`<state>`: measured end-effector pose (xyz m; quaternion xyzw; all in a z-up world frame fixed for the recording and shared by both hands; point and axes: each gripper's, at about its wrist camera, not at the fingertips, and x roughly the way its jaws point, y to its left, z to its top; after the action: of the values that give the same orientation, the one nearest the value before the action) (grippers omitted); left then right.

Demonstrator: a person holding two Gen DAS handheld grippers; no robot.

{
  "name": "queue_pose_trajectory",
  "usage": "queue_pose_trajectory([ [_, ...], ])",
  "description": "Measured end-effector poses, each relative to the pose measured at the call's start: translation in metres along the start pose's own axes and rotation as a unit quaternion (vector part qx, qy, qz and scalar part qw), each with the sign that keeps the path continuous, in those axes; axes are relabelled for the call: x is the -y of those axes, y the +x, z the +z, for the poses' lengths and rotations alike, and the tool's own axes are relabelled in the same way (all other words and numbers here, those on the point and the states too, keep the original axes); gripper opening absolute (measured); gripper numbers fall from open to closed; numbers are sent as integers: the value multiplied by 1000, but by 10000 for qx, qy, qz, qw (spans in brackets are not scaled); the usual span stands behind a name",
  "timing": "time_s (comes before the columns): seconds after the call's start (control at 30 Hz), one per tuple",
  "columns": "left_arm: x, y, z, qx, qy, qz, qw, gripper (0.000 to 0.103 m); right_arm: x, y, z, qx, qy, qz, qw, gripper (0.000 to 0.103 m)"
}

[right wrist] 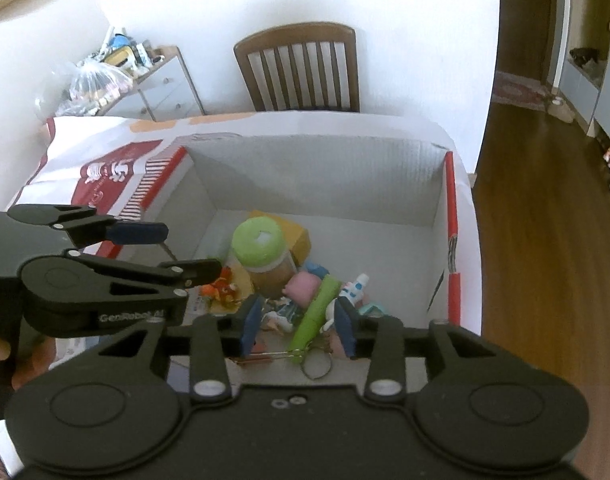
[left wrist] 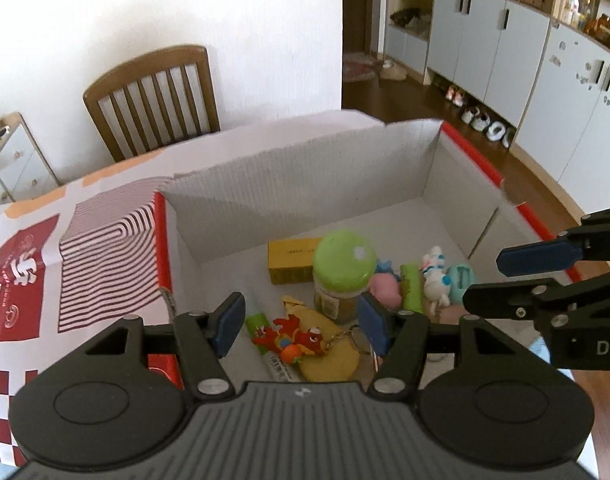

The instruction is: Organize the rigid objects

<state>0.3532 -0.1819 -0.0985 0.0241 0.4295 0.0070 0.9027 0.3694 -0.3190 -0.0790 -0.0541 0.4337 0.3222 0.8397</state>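
Right wrist view: green tube [right wrist: 315, 312] lying diagonally, upper end rightward, right gripper [right wrist: 298, 326] parted.

White box [left wrist: 305, 176], red rim; green-lidded jar [left wrist: 343, 258]; yellow carton [left wrist: 291, 260] at its 9 o'clock; pink toy [left wrist: 385, 288], maybe a pig.

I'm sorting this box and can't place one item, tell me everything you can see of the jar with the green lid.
The jar with the green lid stands in the cardboard box, leaning somewhat. Its rounded light green lid carries a small white mark on top. The body below looks clear, holding brownish contents, with a label on its side. The yellow box lies just behind it and the pink toy sits against its side. Neither gripper touches it.
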Motion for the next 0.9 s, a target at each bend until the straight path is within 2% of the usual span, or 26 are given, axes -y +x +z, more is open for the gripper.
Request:
queue_pose_trajectory([
  [0.43,-10,-61,-10,550,-248,-216,9979,61,-23,-38,-13,480,13,-163,9987,66],
  [0.6,-18,-80,-19,618,-419,-355,9966,62,-36,-58,-22,817,-144,-314,9961,82],
  [0.7,-22,-90,-26,693,-485,-378,9957,72,-42,-67,-27,981,-155,-323,9945,86],
  [0.9,-26,-109,-39,806,-534,-436,9944,76,-52,-81,-35,1259,-124,-279,9916,94],
])
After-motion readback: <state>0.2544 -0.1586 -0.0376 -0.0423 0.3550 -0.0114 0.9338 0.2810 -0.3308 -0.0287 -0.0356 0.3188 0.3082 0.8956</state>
